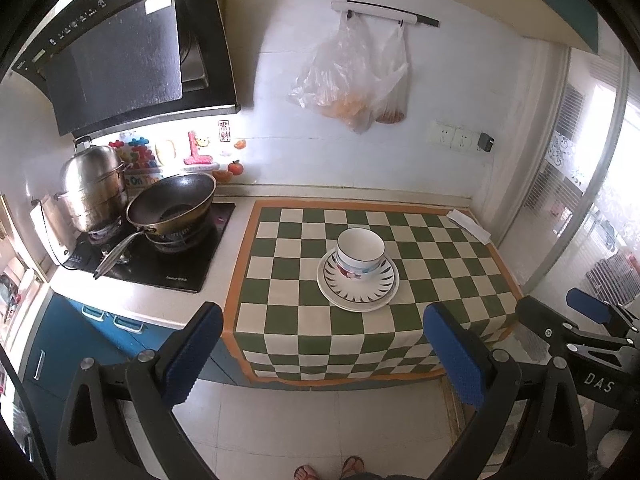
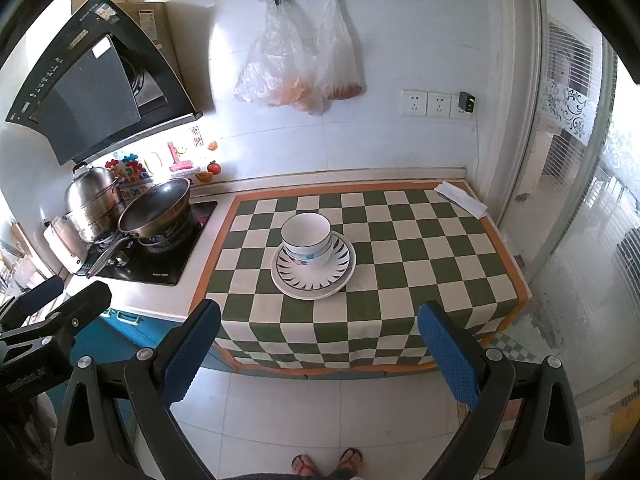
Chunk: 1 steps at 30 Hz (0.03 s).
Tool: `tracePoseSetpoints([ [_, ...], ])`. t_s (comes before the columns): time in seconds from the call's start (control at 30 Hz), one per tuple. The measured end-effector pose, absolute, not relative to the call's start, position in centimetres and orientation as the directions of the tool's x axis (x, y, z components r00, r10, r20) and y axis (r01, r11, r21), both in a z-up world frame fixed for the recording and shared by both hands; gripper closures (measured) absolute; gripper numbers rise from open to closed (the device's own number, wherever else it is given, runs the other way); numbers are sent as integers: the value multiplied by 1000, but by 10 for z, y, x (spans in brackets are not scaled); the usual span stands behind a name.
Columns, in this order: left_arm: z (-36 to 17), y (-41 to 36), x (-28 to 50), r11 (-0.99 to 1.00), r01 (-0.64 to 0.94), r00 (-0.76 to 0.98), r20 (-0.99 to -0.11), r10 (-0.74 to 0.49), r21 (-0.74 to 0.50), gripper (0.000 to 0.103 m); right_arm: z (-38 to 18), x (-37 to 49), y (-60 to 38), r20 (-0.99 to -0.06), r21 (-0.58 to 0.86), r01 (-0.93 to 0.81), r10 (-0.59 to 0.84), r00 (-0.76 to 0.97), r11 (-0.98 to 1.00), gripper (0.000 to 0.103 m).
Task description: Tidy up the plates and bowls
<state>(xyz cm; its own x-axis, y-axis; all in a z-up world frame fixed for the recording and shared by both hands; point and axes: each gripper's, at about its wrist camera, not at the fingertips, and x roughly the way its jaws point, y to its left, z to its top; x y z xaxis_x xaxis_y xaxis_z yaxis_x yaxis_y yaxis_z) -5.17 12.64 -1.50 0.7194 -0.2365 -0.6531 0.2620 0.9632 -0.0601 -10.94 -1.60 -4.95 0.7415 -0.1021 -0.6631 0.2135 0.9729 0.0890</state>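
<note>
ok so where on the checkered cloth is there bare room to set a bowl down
Bare cloth lies right of the plate stack, up to the folded white paper at the far right corner, and along the near edge. Left is crowded: wok and steamer pot.

This is a home kitchen. At the far left a black range hood (image 1: 120, 52) hangs over a gas hob (image 1: 160, 248) carrying a wok (image 1: 172, 204) and a steel steamer pot (image 1: 92, 188). A checked cloth (image 2: 400, 248) covers the surface, plastic bags (image 2: 296, 64) hang on the tiled wall, and blue cabinets (image 1: 80, 340) sit below.
</note>
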Motion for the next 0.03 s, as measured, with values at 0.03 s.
tracePoseSetpoints([
  [0.03,-15,126,-52,963,263,719,-652,-239,-63,0,-50,-109,-16,-663,89,214,-102,742,973,2],
])
